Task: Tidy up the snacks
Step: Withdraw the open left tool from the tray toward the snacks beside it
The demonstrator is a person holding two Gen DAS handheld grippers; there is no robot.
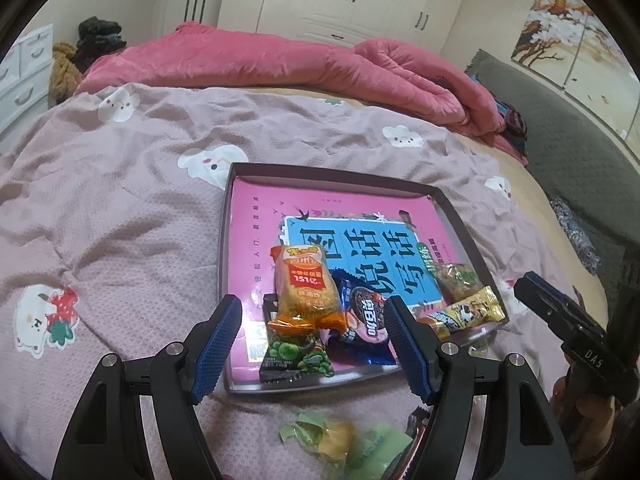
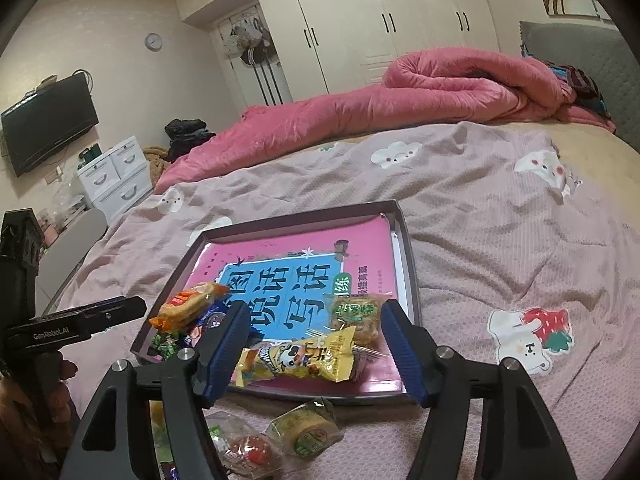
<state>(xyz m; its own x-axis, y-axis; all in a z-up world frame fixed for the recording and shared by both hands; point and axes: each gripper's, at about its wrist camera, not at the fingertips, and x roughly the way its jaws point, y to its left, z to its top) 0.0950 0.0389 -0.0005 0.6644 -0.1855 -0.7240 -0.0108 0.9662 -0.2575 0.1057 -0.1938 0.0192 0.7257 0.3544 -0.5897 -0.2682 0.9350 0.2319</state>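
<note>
Only right view shows television, both grippers open, empty.

Home bedroom, bed with pink quilt, white wardrobe, wall television, small drawer unit
</note>
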